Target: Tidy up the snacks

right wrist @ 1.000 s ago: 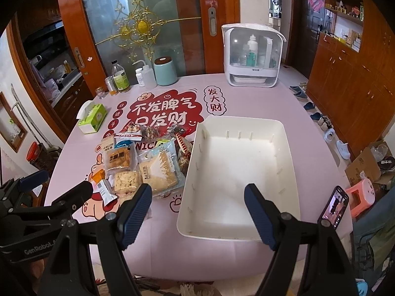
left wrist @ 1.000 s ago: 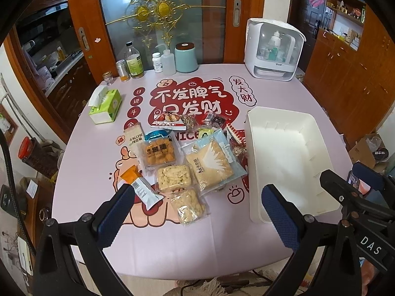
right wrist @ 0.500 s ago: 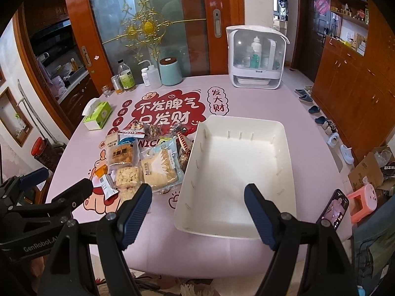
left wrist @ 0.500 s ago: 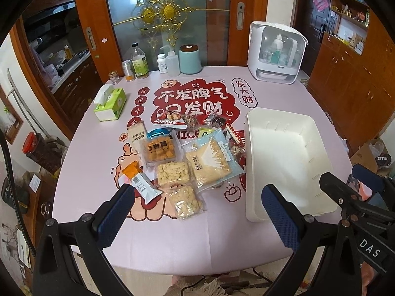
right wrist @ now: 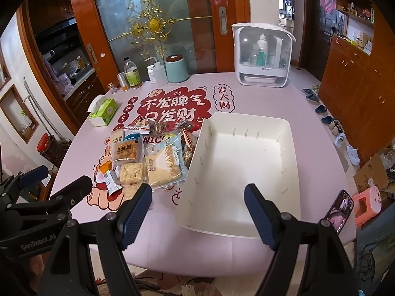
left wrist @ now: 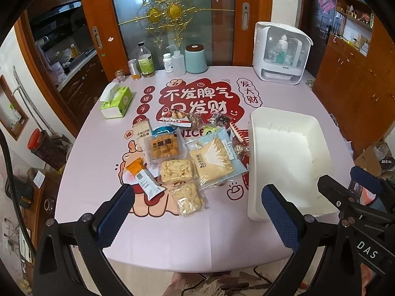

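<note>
Several wrapped snacks (left wrist: 182, 157) lie in a pile on the pink table, left of an empty white bin (left wrist: 318, 128). The pile holds a large blue-edged bread bag (left wrist: 214, 160), two puffed-rice packs (left wrist: 176, 171), a brown pastry pack (left wrist: 164, 146) and an orange-and-white bar (left wrist: 142, 176). The pile (right wrist: 145, 153) and the bin (right wrist: 284, 125) also show in the right wrist view. My left gripper (left wrist: 197, 217) is open and empty, above the table's near edge before the pile. My right gripper (right wrist: 198, 214) is open and empty, above the bin's near rim.
A green tissue box (left wrist: 116, 101) sits at the table's left. Bottles, a teal canister (left wrist: 196, 59) and a white cabinet box (left wrist: 281, 51) stand along the far edge. A phone (right wrist: 339, 211) sits at the near right. Wooden cupboards line the right wall.
Both grippers have drawn back and risen a little, so the table looks slightly farther. Nothing on the table has moved. Both grippers stay open.
</note>
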A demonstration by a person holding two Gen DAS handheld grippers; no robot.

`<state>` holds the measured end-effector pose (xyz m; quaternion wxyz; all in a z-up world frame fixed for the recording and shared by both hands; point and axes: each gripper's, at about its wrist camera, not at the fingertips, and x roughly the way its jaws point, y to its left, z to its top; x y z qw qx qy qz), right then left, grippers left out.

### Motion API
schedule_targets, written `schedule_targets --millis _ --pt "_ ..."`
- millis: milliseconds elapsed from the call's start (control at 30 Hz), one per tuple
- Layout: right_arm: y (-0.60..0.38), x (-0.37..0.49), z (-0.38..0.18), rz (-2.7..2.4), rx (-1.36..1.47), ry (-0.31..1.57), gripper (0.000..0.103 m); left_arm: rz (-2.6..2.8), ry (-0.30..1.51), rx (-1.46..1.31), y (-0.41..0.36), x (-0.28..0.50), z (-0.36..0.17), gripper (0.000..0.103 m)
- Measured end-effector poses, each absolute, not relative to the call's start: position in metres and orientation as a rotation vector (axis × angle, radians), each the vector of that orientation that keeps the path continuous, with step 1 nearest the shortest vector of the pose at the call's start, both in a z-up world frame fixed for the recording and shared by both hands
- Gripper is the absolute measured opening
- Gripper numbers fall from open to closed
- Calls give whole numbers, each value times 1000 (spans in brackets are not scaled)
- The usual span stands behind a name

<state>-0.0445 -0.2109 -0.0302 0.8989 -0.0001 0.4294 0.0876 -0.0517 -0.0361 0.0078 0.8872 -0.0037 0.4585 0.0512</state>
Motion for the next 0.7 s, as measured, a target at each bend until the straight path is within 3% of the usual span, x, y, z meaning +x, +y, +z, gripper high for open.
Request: schedule_targets --millis 700 --pt "-144 -23 -41 184 -35 934 78 155 999 -60 43 -32 -11 102"
